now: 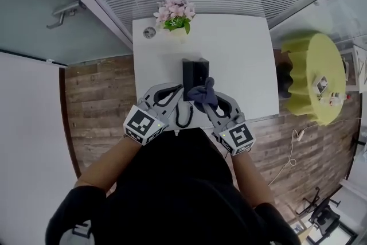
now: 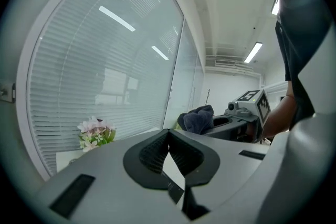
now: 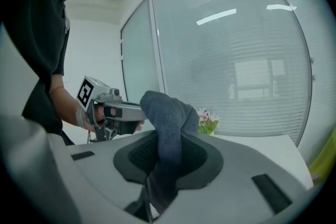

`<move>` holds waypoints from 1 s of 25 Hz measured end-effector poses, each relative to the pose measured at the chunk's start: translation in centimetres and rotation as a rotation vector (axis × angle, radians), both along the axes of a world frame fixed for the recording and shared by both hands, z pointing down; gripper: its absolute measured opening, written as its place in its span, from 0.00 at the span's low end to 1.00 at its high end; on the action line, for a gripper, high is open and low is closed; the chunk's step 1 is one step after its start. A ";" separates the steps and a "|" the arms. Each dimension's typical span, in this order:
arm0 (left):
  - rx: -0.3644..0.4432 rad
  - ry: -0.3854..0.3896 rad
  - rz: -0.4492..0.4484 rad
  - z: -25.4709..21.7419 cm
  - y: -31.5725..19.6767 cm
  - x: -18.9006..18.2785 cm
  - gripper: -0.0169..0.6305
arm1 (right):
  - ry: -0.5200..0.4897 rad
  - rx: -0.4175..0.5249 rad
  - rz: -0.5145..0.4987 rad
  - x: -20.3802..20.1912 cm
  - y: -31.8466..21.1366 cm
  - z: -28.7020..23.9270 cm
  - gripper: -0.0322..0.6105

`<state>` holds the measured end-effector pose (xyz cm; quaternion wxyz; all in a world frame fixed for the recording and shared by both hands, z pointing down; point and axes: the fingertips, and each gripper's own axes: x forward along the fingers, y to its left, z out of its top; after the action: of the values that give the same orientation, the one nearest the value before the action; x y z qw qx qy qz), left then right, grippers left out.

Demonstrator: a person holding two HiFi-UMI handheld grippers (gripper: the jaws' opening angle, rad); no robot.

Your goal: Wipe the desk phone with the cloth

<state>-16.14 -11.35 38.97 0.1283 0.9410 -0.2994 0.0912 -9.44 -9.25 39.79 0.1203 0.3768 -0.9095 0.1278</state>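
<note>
The right gripper (image 1: 210,102) pinches a dark cloth (image 1: 203,94) in its fingers, bunched against the near end of the phone (image 1: 195,73). The phone lies by the table's (image 1: 241,54) near edge, running away from it. The left gripper (image 1: 172,93) is closed and empty beside it.

cloth (image 1: 202,94): soft napped fabric | desk phone (image 1: 195,73): glossy black plastic | worktop (image 1: 235,54): smooth matt white | floor (image 1: 97,100): grained wood planks

The dark cloth (image 1: 202,94) covers the desk phone's (image 1: 195,72) near end. The person's torso (image 1: 172,181) hides the white table's (image 1: 241,54) near edge. A small round object (image 1: 149,32) beside the flowers (image 1: 175,14) is too small to identify.
</note>
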 end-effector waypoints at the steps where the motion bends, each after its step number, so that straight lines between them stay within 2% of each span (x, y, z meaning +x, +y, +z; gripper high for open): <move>1: 0.009 0.008 0.007 -0.9 -0.3 0.1 0.04 | -0.007 0.017 0.005 0.1 -0.4 -1.3 0.19; 9: 0.112 0.016 0.037 -6.7 -0.8 1.0 0.04 | -0.098 0.174 0.018 0.8 -2.2 -10.1 0.19; 13: 0.162 0.078 0.021 -10.2 -0.9 1.6 0.04 | -0.128 0.222 0.018 1.0 -2.5 -12.8 0.19; 19: 0.202 0.079 0.031 -12.5 -0.8 2.1 0.04 | -0.132 0.279 0.010 1.0 -2.6 -15.0 0.19; 25: 0.206 0.075 0.018 -12.4 -0.8 2.1 0.04 | -0.131 0.283 0.007 0.9 -2.8 -14.8 0.19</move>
<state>-14.05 -12.10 26.56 0.0410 0.9547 -0.2935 0.0259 -8.50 -12.00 25.01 0.0061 0.3839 -0.9231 0.0230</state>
